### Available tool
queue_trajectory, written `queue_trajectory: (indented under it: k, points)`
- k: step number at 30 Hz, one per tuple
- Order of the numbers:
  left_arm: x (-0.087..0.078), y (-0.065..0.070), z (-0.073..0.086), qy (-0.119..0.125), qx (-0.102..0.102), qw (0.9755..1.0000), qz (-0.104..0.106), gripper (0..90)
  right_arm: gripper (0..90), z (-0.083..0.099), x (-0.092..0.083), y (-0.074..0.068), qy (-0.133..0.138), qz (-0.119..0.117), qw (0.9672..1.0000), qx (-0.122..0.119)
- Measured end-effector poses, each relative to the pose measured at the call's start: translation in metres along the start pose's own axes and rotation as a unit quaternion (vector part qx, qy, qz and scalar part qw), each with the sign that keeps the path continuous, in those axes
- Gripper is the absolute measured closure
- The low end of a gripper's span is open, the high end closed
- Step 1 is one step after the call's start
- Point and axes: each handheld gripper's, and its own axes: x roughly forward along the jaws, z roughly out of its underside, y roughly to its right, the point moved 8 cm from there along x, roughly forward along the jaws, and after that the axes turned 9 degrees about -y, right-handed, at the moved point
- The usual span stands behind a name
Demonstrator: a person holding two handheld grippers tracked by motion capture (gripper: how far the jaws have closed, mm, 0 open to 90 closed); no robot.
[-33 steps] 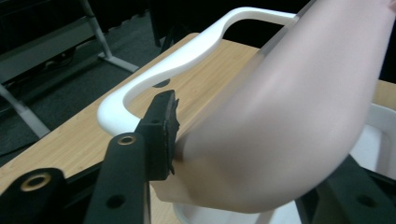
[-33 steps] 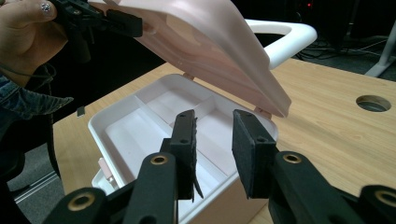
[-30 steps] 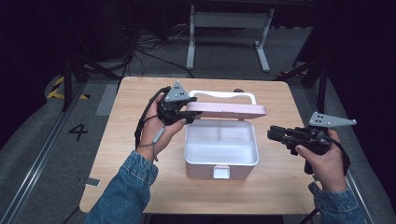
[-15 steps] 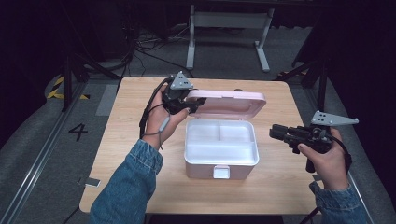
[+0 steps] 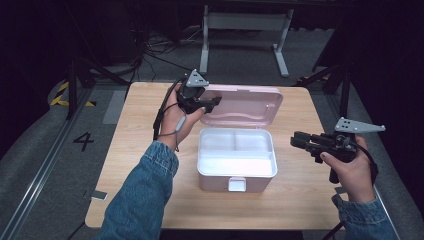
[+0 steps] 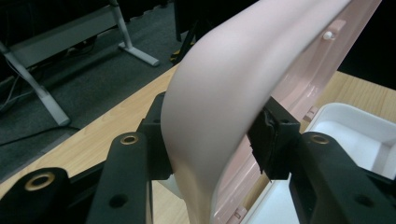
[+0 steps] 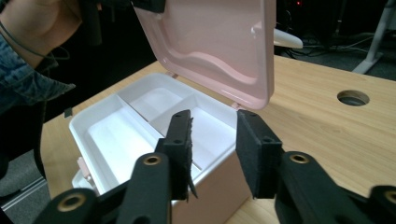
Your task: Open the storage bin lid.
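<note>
Wood table [image 5: 150, 165]; grey floor [image 5: 45, 165]; dark bkgd

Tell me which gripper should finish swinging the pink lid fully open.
Left. The left gripper already straddles the pink lid's edge, while the right gripper hangs open beside the white box, touching nothing.

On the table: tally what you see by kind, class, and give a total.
Storage box with pink lid: 1
Compartments inside its white tray: 3
Hand-held claws, left claw and right claw: 2
Total: 6

Pink lid [image 6: 219, 93] top and near corner cut off, left gripper view.
</note>
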Motion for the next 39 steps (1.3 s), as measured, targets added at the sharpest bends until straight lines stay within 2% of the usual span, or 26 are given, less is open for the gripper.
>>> queue_trajectory:
  k: [1,3,6,14,19,25,29,33,39]
  points:
    - [0.001,0.000,0.000,0.003,-0.005,1.0000,0.001,55.5,62.8,0.001,0.001,0.001,-0.004,0.003,1.0000,-0.003]
    - [0.002,-0.002,0.000,0.001,-0.003,1.0000,0.001,55.4,61.4,0.002,0.002,0.002,-0.006,0.006,1.0000,-0.004]
    - [0.005,-0.005,-0.002,-0.002,-0.007,1.0000,-0.002,55.1,56.3,0.004,0.005,0.009,-0.012,0.022,0.9996,-0.016]
    - [0.013,-0.012,-0.004,-0.012,-0.019,0.9997,-0.003,53.7,52.9,0.008,0.008,0.017,-0.021,0.041,0.9986,-0.024]
    - [0.019,-0.016,-0.005,0.002,-0.036,0.9993,0.001,52.4,51.5,0.009,0.009,0.020,-0.021,0.040,0.9987,-0.022]
    - [0.025,-0.021,-0.005,0.010,-0.047,0.9988,0.002,51.4,51.2,0.010,0.009,0.021,-0.023,0.037,0.9989,-0.019]
    - [0.032,-0.027,-0.004,0.007,-0.052,0.9986,-0.008,49.0,51.0,0.011,0.010,0.024,-0.024,0.038,0.9989,-0.016]
    - [0.037,-0.029,-0.004,0.005,-0.060,0.9981,-0.008,47.1,50.8,0.012,0.011,0.025,-0.027,0.036,0.9989,-0.013]
    - [0.044,-0.034,-0.003,0.002,-0.061,0.9981,-0.009,44.8,50.7,0.014,0.013,0.029,-0.031,0.037,0.9988,-0.009]
